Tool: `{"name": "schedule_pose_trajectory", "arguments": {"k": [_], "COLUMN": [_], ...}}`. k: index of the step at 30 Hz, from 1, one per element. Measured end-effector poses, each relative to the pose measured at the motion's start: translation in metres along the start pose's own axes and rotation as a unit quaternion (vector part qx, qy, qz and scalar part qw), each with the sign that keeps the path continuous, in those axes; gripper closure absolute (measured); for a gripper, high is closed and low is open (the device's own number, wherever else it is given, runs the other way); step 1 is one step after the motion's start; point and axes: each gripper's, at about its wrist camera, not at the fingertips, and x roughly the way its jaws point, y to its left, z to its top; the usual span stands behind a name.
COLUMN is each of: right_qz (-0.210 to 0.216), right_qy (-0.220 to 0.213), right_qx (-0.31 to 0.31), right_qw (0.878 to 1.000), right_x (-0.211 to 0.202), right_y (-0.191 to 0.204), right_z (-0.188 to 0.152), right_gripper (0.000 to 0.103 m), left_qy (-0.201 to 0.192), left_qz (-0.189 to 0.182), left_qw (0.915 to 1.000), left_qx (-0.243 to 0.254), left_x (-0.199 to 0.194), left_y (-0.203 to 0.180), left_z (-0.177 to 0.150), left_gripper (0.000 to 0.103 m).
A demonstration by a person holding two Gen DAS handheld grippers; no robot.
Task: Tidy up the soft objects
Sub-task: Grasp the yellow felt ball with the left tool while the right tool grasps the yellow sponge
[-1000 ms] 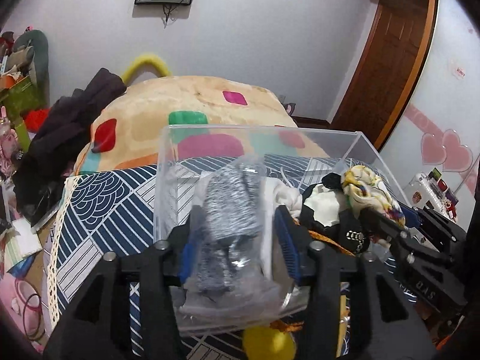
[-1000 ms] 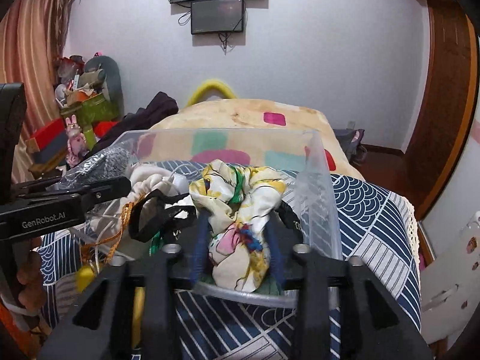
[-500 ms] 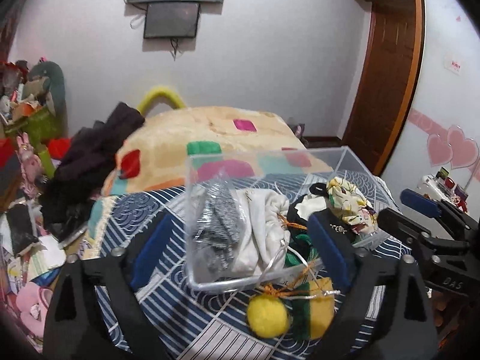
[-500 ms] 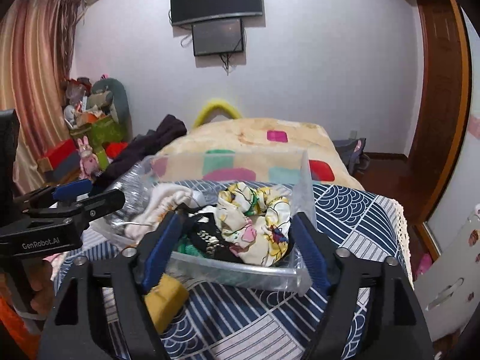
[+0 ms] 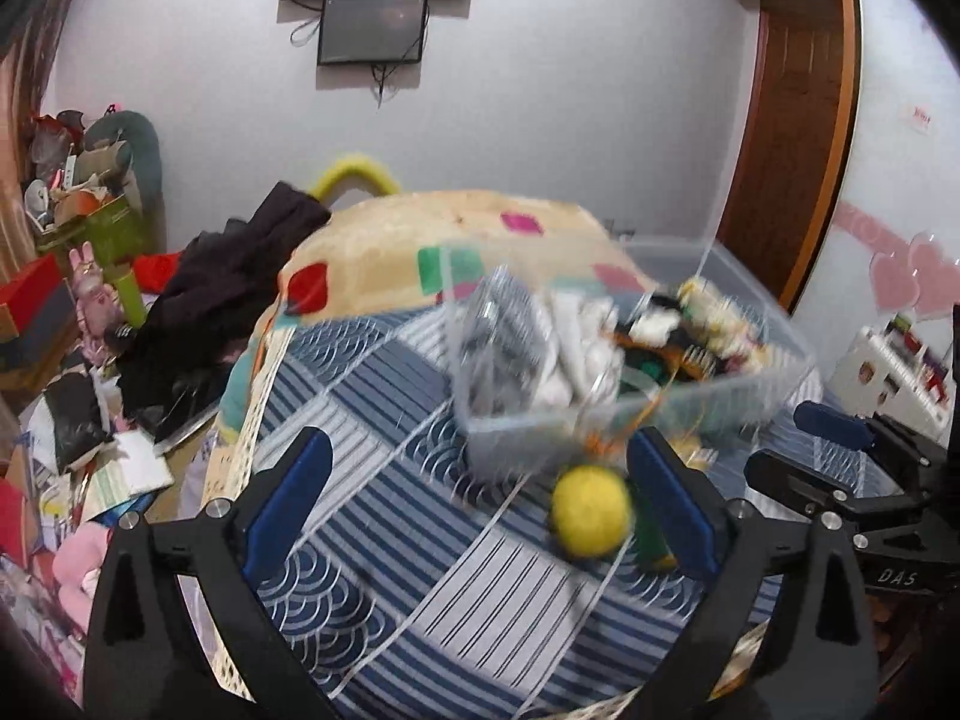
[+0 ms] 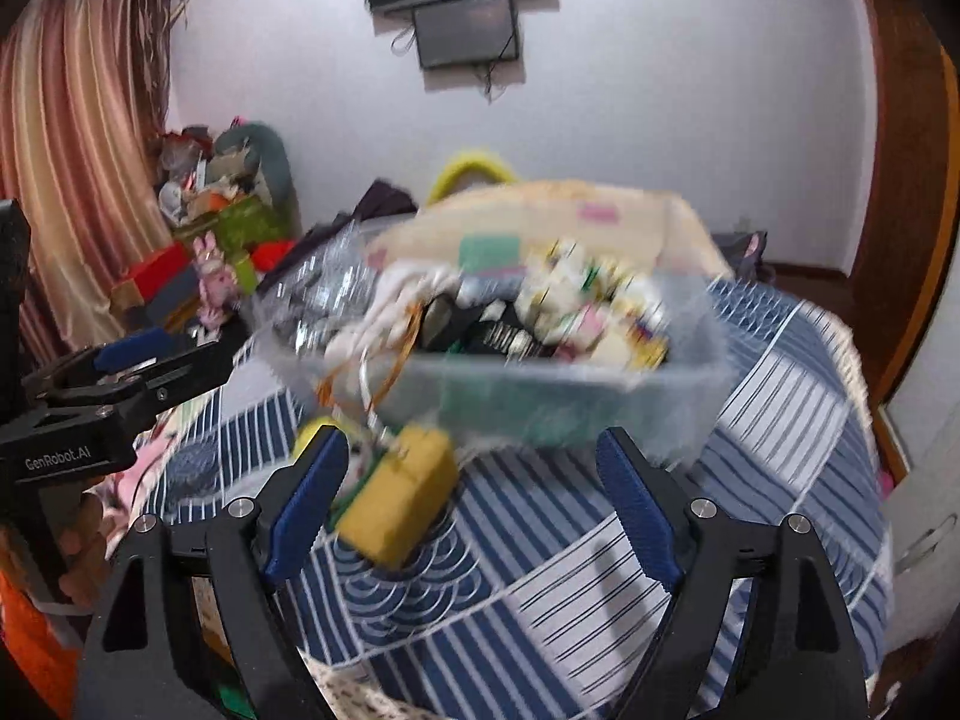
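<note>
Left jaws: spread wide on the left gripper (image 5: 477, 504), nothing between the blue pads, held back from the bin.
Right jaws: likewise wide apart on the right gripper (image 6: 471, 501), empty, low over the striped cover.
Clear bin (image 6: 678, 384): on the blue patterned bed cover (image 6: 780, 420), ahead of both grippers; holds most of the soft things.
Inside the bin: silvery grey bundle (image 5: 504, 336) at the left end, white cloth (image 5: 576, 354) beside it, dark pieces in the middle, floral fabric piece (image 6: 588, 300) at the right end; motion blur heavy, so exact layering hard to tell.
Outside the bin: yellow pom-pom (image 5: 591, 510) on the cover just before the bin's near wall; yellow block-shaped piece (image 6: 399, 495) beside it, possibly tied to the orange cord (image 6: 390, 372) trailing over the bin's rim.
Done, as a judgement: bulk of the sorting, with the bin close to full.
Left, as a judgement: the two yellow pieces and the loose cord, to be lifted in or tucked.
Edges: thin near wall of the bin between jaws and contents; cover's lace edge falling away at the bed's left side.
Open room: bare striped cover in front of and left of the bin; little slack inside the bin itself; left gripper close alongside the right.
</note>
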Motion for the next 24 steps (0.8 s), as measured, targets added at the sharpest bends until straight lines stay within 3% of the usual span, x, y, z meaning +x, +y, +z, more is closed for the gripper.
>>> {"name": "schedule_pose_trajectory", "arguments": {"k": [5,12,13,14,16,19,20,21,24], "right_qz": [0.027,0.034,0.037,0.037,0.044,0.060,0.065,0.057,0.053], "right_qy": [0.041,0.073,0.078,0.082,0.085,0.077,0.076,0.073,0.068], "right_qx": [0.001,-0.004,-0.002,0.000,-0.001,-0.007,-0.009,-0.013,-0.011], "right_qw": [0.999,0.997,0.996,0.996,0.995,0.995,0.995,0.996,0.996], "right_x": [0.021,0.043,0.046,0.048,0.050,0.041,0.039,0.037,0.033], "right_y": [0.010,0.019,0.019,0.019,0.020,0.022,0.023,0.024,0.020], "right_z": [-0.008,-0.012,-0.013,-0.014,-0.014,-0.015,-0.015,-0.016,-0.019], "right_gripper": [0.020,0.021,0.023,0.033,0.040,0.059,0.063,0.066,0.067], "left_qy": [0.039,0.055,0.055,0.056,0.054,0.049,0.048,0.048,0.055], "left_qz": [0.008,0.005,0.004,0.003,-0.001,-0.005,-0.006,-0.009,-0.014], "left_qw": [0.9992,0.9985,0.9984,0.9984,0.9985,0.9987,0.9987,0.9986,0.9980], "left_qx": [-0.002,-0.010,-0.009,-0.008,-0.004,0.008,0.015,0.019,0.026], "left_x": [0.015,0.021,0.022,0.022,0.022,0.022,0.023,0.024,0.027], "left_y": [0.007,0.014,0.014,0.013,0.010,0.000,-0.005,-0.009,-0.017], "left_z": [-0.024,-0.040,-0.041,-0.041,-0.041,-0.041,-0.042,-0.041,-0.041], "left_gripper": [0.003,0.003,0.003,0.003,0.003,0.004,0.009,0.015,0.017]}}
